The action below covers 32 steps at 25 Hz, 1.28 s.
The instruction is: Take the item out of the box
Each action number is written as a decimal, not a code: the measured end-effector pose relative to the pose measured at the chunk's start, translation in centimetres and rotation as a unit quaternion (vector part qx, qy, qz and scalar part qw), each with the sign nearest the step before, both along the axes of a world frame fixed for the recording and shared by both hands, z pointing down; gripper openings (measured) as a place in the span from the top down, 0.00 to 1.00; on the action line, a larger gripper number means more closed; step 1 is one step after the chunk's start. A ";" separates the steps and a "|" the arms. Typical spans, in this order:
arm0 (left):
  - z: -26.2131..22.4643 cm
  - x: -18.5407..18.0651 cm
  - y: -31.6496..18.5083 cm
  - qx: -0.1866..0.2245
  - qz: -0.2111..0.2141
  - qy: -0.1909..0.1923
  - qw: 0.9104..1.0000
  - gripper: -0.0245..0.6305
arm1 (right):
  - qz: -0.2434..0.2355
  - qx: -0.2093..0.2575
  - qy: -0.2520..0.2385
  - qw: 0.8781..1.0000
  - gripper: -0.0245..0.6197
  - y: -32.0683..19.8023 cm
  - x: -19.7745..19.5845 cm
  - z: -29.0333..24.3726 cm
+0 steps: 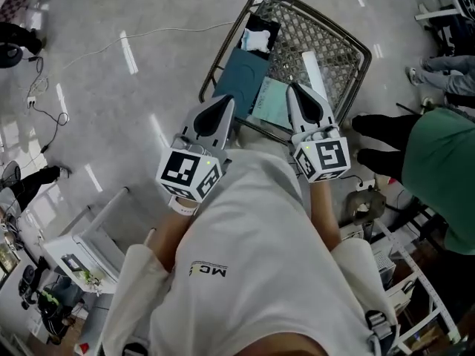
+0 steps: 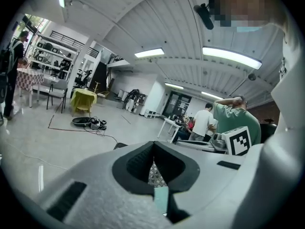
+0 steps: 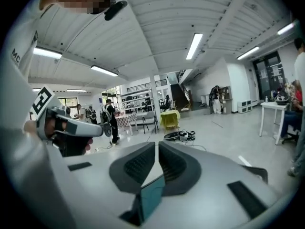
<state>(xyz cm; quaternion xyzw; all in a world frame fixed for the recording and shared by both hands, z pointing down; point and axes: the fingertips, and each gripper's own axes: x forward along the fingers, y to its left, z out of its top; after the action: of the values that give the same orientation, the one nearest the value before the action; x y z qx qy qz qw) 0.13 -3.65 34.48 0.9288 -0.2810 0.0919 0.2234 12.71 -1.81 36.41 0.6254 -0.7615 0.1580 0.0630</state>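
A metal wire basket (image 1: 358, 48) stands on the floor ahead of me. In it lie a dark teal flat box (image 1: 241, 76), a light teal packet (image 1: 273, 101), a white oblong piece (image 1: 313, 69) and a white wad in a black tray (image 1: 259, 38). My left gripper (image 1: 223, 102) is held up near my chest, above the basket's near edge, jaws together and empty. Beside it my right gripper (image 1: 295, 89) is likewise shut on nothing. In the left gripper view the closed pads (image 2: 138, 163) leave only a sliver of mesh showing. In the right gripper view the pads (image 3: 143, 163) also meet.
A person in a green shirt (image 1: 438, 169) stands close on the right, dark shoes (image 1: 382, 128) by the basket. Cables (image 1: 44, 110) trail over the grey floor at left. A white rack (image 1: 89, 247) stands at lower left, another rack (image 1: 415, 288) at lower right.
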 end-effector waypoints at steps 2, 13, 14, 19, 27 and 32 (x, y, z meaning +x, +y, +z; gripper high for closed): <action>0.3 -0.1 -0.1 -0.003 -0.011 -0.003 1.000 0.93 | -0.015 -0.013 -0.005 1.000 0.93 -1.2 0.0 1.3; 1.0 1.3 -2.2 0.016 -0.047 -0.011 0.999 0.93 | -0.076 -0.035 0.062 0.995 0.81 -9.9 1.9 7.8; 1.1 1.4 -2.4 0.016 -0.048 -0.013 0.999 0.93 | -0.079 -0.040 0.063 0.994 0.81 -10.7 2.0 8.6; 2.0 2.2 -3.1 0.011 -0.051 -0.021 0.998 0.93 | -0.099 -0.084 0.037 0.991 0.81 -14.1 2.6 14.4; 3.2 3.5 -4.5 0.003 -0.053 -0.033 0.998 0.92 | -0.141 -0.151 0.058 0.977 0.81 -17.8 2.9 22.1; 3.9 3.5 -5.2 -0.002 -0.057 -0.036 0.998 0.93 | -0.195 -0.203 0.100 0.954 0.80 -18.9 1.1 27.3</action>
<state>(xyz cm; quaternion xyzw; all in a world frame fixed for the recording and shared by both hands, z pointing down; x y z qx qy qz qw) 3.66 -8.88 38.35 0.9071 -0.3410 0.1129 0.2195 13.86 -20.70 63.66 0.4508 -0.8104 0.2306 0.2946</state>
